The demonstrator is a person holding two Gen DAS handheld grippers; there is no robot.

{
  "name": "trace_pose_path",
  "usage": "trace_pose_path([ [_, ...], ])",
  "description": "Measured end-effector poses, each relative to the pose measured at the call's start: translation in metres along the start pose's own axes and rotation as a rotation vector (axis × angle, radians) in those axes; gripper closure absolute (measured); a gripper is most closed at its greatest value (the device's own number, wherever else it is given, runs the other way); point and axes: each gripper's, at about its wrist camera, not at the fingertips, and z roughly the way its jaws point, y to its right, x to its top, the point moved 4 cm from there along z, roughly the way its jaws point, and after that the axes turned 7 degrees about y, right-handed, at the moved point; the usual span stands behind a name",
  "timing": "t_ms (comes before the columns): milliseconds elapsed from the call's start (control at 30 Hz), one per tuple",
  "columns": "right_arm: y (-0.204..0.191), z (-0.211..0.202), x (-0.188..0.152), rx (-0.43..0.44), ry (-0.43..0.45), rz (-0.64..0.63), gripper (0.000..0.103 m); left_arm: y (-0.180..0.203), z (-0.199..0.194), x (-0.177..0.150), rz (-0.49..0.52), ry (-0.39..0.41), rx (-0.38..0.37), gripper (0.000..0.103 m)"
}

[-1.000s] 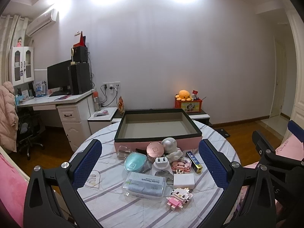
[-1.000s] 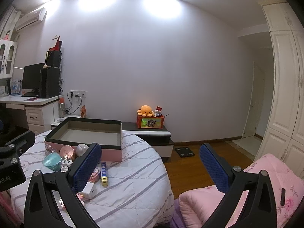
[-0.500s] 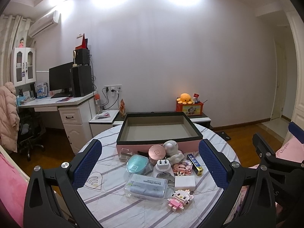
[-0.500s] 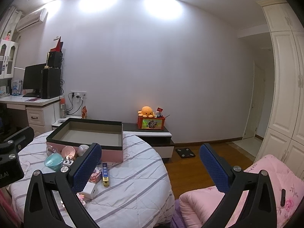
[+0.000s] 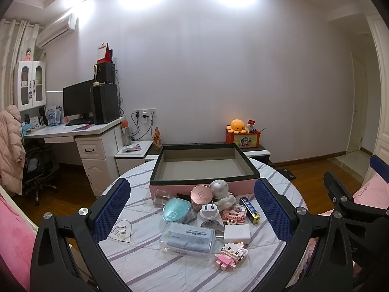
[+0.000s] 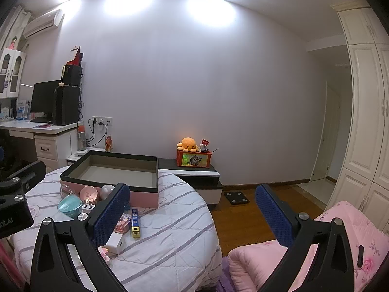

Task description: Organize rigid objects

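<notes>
Jaws on both grippers are standing wide apart, gripping nothing. The left gripper [image 5: 192, 209] is hovering above the pile; the right gripper [image 6: 192, 213] is pointing off past the worktop edge toward the floor.

Change over the last second: the left view is tilting up slightly, so the pile and box are sitting lower in frame; the right view is panning a bit, the box sliding rightward. No item has moved. Judgement: still the approach phase, sorting not yet begun.

Task things: the open box [image 5: 203, 168], pink-sided with a dark rim, is sitting empty at the far side. Clustered just in front of it: a teal case [image 5: 176, 209], a pink round tin [image 5: 201, 194], a white plug adapter [image 5: 209, 215], a clear floss box [image 5: 187, 239], a white charger [image 5: 237, 233], two pink brick figures [image 5: 231, 254], a blue and yellow stick [image 5: 250, 208], a white round toy [image 5: 218, 188]. Several are touching.

The worktop [image 5: 143, 265] is round, under a white cloth with grey stripes. Room: a desk with a monitor [image 5: 77, 102] at left, an orange plush octopus [image 5: 237, 126] on a low cabinet, pink bedding [image 6: 316, 248] at right, wood floor.
</notes>
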Motion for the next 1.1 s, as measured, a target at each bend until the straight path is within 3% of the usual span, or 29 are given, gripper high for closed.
trace_pose_path([
  [1100,0.0012,-0.0092,0.0044,-0.001,0.028,0.002,0.0,-0.0037,-0.0091,0.0069,-0.003,0.01,0.014,0.0],
])
